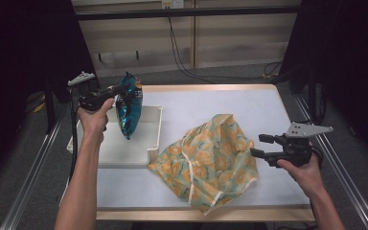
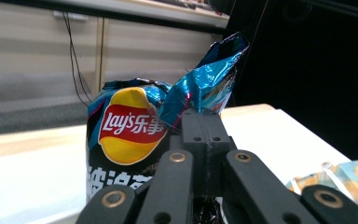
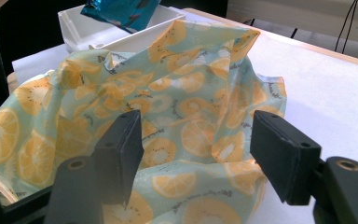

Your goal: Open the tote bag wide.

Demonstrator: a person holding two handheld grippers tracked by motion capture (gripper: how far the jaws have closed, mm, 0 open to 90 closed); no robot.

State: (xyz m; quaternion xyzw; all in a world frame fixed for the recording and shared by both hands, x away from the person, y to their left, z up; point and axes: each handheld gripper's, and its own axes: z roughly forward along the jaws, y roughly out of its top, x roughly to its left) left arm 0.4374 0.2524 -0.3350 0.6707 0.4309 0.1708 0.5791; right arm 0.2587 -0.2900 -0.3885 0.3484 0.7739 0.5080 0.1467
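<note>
Presently, near edge of the tabletop — cloth bag, orange-slice print on pale green, lying slumped with its mouth loosely gaping and its white trim at the front. Just beside it on the right: right tool, jaws standing apart with nothing between them, aimed at the bag's near side; the right gripper view shows fabric beyond the jaws, untouched.

Next out, left — white tray, shallow, its corner touching or nearly touching the bag.

Farthest — chip bag, blue foil, hanging upright above the tray, its lower tip clear of the tray floor. Left tool clamped on its crimped top edge; the left gripper view shows the foil pinched where the jaws meet.

Handling note, as judgement: the step looks to be carrying the chip bag across to the cloth bag. Best done with the right tool first taking the bag's rim and lifting it to hold the mouth wide — then bring the chips over low and lower them tip first, letting go only once well inside. The pinch on thin foil could slip if swung quickly.
</note>
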